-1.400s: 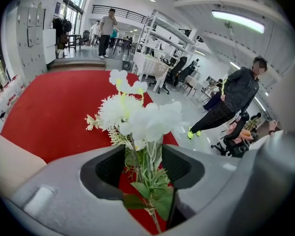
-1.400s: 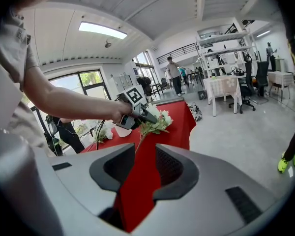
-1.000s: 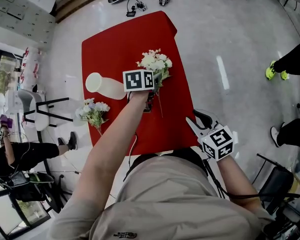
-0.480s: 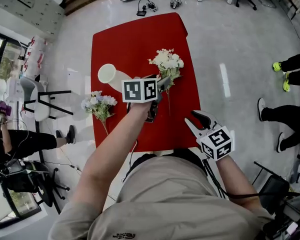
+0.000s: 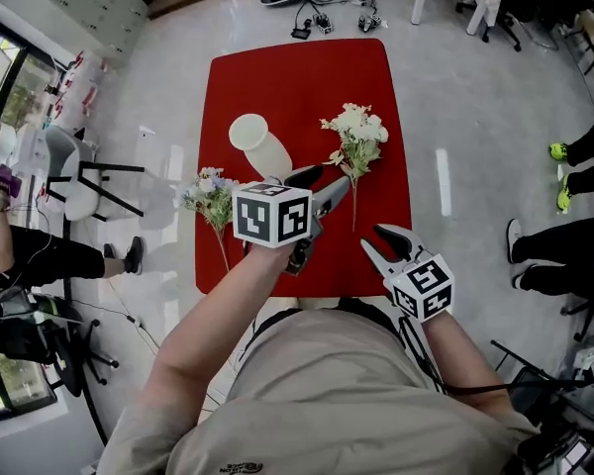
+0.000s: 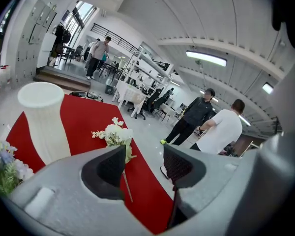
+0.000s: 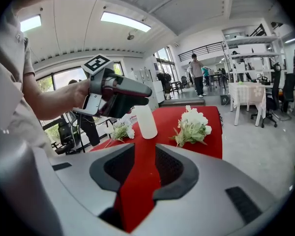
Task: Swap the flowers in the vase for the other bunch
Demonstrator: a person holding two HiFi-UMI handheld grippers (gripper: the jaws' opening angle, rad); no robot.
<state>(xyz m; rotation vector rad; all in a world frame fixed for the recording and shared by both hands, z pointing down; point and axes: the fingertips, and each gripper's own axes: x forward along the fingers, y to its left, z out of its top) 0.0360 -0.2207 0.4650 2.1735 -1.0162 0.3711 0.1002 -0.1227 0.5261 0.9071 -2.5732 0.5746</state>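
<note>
- Red table [image 5: 307,77] in the middle of the floor, with the person standing at its 6 o'clock side.
- White vase [image 5: 260,144] upright on the cloth, a little toward 9 o'clock of the table's middle, its mouth open to the ceiling.
- Bunch of white flowers [image 5: 356,137] lying flat on the cloth at 3 o'clock of the vase and apart from it. Its blooms point to 12 o'clock and its thin stem runs back toward 6.
- Second bunch, white and lilac [image 5: 211,194], lying at about 7 o'clock of the vase, right on the table's 9 o'clock edge, stem toward the person. Both bunches are outside the vase.
- Left gripper [image 5: 322,184] is held up in the air over the table, at about 5 o'clock of the vase. It tilts downward toward the white bunch, and its jaws stand well apart with nothing between them.
- Right gripper [image 5: 374,238] is lower, near the table's 5 o'clock corner. Its jaws stand apart with only red cloth seen through the gap, and it holds nothing.
- Two bystanders [image 6: 206,127] stand talking on the grey floor beyond the table's 3 o'clock side.
</note>
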